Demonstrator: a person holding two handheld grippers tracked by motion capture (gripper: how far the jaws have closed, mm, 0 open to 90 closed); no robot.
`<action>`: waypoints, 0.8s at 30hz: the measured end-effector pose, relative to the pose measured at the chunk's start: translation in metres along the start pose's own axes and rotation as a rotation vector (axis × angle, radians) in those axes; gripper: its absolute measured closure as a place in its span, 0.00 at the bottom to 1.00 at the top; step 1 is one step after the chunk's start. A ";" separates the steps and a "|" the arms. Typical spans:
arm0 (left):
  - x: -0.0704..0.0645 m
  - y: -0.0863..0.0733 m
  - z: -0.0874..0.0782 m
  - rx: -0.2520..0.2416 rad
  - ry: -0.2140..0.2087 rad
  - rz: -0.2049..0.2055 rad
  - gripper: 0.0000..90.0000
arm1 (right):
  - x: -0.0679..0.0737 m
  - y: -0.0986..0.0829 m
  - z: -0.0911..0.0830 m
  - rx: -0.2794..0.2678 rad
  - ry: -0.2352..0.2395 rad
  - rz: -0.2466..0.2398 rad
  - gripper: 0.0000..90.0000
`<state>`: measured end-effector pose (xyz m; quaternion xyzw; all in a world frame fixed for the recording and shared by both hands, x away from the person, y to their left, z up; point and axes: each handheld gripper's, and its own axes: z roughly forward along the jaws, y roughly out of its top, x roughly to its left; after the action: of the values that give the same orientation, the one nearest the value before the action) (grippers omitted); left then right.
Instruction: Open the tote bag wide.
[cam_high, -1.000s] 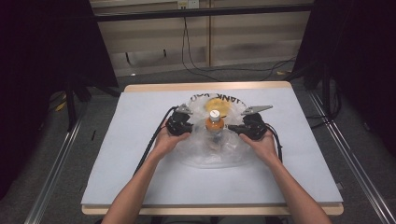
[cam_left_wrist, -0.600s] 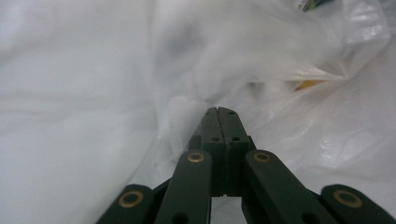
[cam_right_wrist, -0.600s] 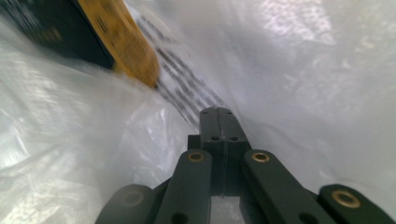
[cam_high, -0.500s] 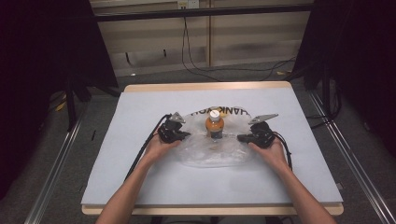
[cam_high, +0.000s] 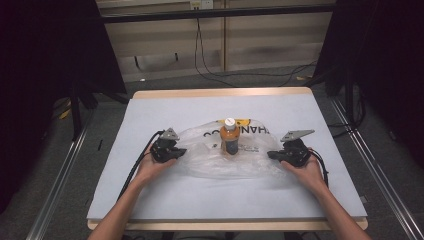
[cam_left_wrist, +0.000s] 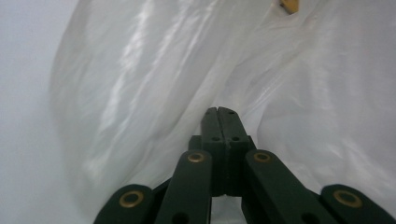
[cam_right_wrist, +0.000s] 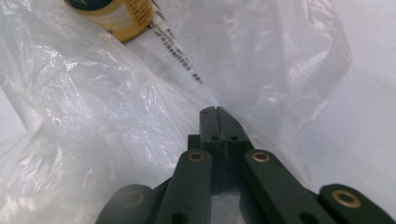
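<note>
On the pale grey table top, near the middle: a thin clear plastic bag spread out flat-ish and crinkly, with an orange bottle with a white cap standing upright on it or in it, can't say which from above. Black capital letters printed on the bag, partly hidden behind the bottle; "HAN" readable just right of it, the rest cut off or folded under. A yellow patch on the bag right behind the cap, too small to read.

At the bag's left edge, the black two-jaw left gripper, held in a hand, jaws pressed together with the film pinched between them. Same story up close in the left gripper view: left gripper with jaws closed flat on each other, white shiny folds of the bag all around the tips.

At the bag's right edge, the black two-jaw right gripper, also clamped on the plastic. In the right gripper view, right gripper with jaws tight together, bag bunched at the tips. Bottom of the bottle at the top left there, yellow label, plus a line of tiny black print running diagonally on the film, way too small to read.

Both grippers well apart, bottle between them.
</note>
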<state>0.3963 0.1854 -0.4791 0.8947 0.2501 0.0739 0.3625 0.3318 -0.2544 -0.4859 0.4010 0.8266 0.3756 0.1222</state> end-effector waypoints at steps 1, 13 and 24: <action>0.000 0.000 0.000 0.000 0.000 0.000 1.00 | 0.000 0.000 0.000 0.000 0.000 0.000 1.00; 0.001 -0.003 -0.020 -0.102 -0.024 -0.086 1.00 | 0.007 0.004 -0.008 -0.047 0.051 0.009 1.00; -0.016 0.012 -0.049 -0.214 -0.052 -0.053 1.00 | 0.017 0.024 -0.019 -0.129 0.069 0.006 1.00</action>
<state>0.3716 0.2001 -0.4345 0.8457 0.2549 0.0675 0.4640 0.3248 -0.2423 -0.4538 0.3813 0.8033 0.4420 0.1179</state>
